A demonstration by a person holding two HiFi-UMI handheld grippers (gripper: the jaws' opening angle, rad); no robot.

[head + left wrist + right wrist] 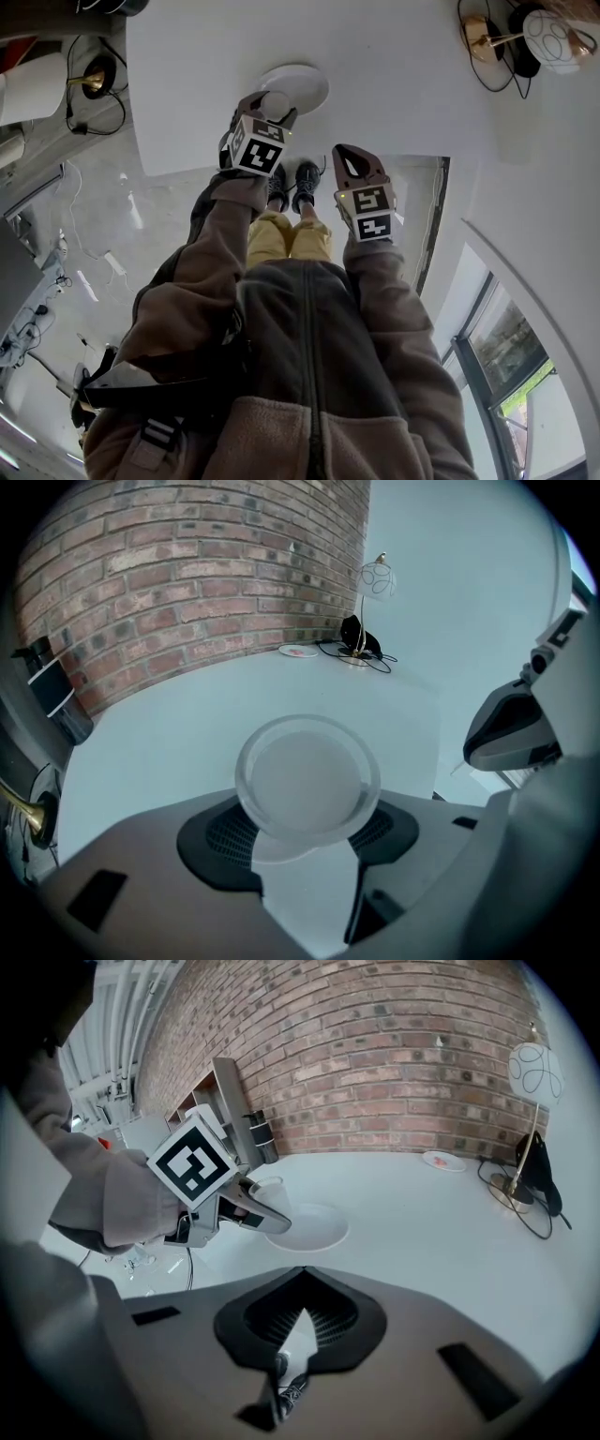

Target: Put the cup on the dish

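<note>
A translucent plastic cup sits upright between the jaws of my left gripper, which is shut on it; I look down into its mouth. In the right gripper view the left gripper holds the cup over the near left rim of a white dish. From the head view the cup and left gripper are at the near edge of the dish. My right gripper hangs to the right at the table's edge, shut and with nothing in it.
The white table ends just before my feet. A lamp with black cables stands at the far right by the brick wall. A small plate lies by the wall. Black devices stand at the far left.
</note>
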